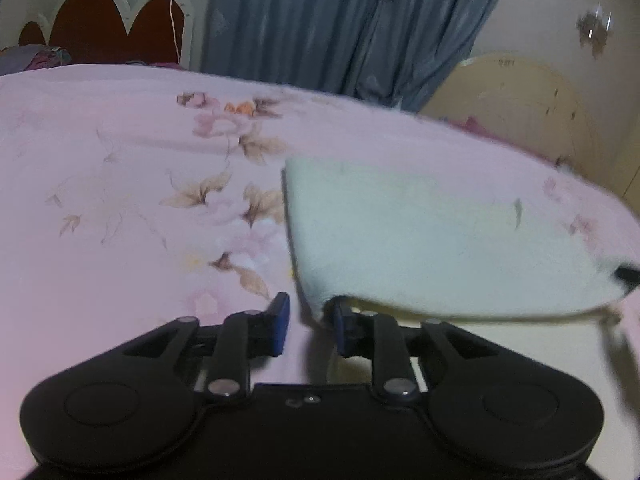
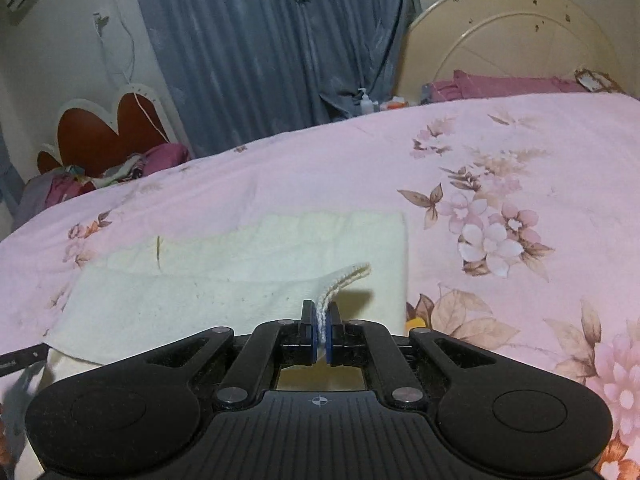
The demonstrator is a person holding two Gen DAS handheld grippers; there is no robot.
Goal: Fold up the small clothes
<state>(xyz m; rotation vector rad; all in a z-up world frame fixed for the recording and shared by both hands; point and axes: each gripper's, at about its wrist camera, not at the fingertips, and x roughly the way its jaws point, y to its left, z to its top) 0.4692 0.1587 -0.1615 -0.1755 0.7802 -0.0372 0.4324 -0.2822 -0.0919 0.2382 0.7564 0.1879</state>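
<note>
On the left, the left gripper hangs low over the pink floral bedspread with its blue-padded fingers spread apart and bare bedspread showing in the gap between them. The cream cloth starts at the right-hand finger, where its near corner droops over the fingertip; I cannot tell whether it touches the pad. From there the cloth runs ahead and off to the right of the fingers, lifted along its near edge, with a dark bit poking in at its far right end that is too blurred to name. Beyond the fingers hangs a blue curtain.

Moving right, the right gripper has its fingers pressed together, pinching a ribbed edge of the cream cloth between the blue pads. The pinched corner curls up and away past the fingertips, throwing a shadow on the layer below. The rest of the cloth lies flat on the bedspread ahead and to the left of the fingers. Far beyond them stands a pale rounded headboard.
</note>
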